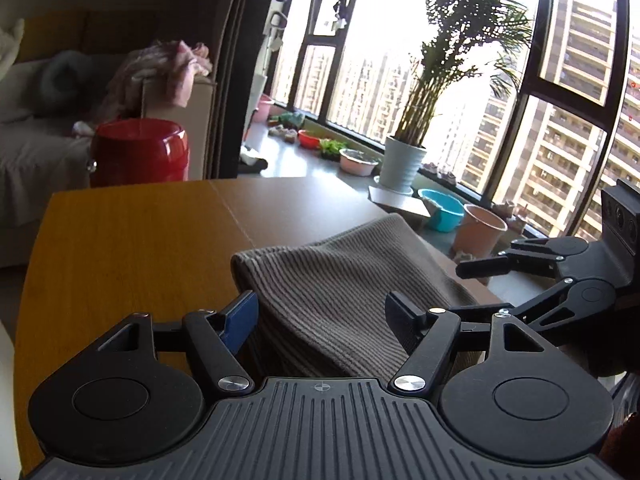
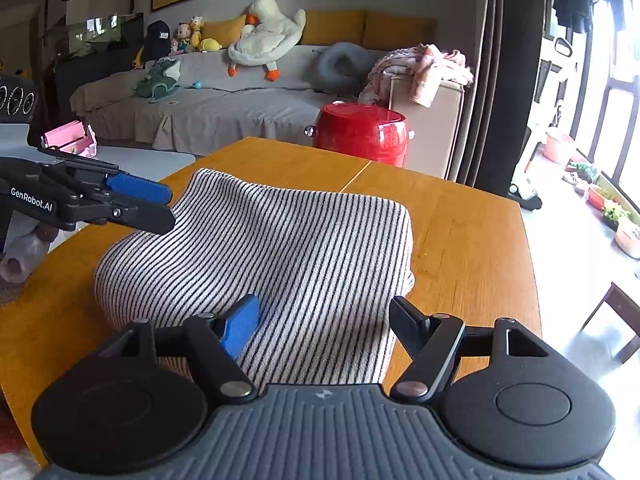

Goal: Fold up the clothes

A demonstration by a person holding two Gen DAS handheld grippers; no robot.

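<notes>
A folded black-and-white striped garment [image 1: 340, 272] [image 2: 280, 240] lies in a bulging heap on the wooden table [image 1: 120, 260] [image 2: 460, 240]. My left gripper [image 1: 320, 308] hovers over its near edge, open, blue pad on the left, and the cloth shows between the fingers without being pinched. From the right wrist view this left gripper [image 2: 166, 206] sits at the garment's far left corner. My right gripper [image 2: 324, 312] is open above the garment's near right part, holding nothing. In the left wrist view the right gripper [image 1: 464, 288] enters from the right, beside the cloth.
A red drum-shaped stool [image 1: 138, 150] [image 2: 362, 132] stands beyond the table's far edge. Behind it is a grey sofa [image 2: 240, 96] with plush toys and a pile of pink clothes [image 2: 424, 66]. A potted palm [image 1: 402, 164] and plastic basins [image 1: 442, 210] line the window ledge.
</notes>
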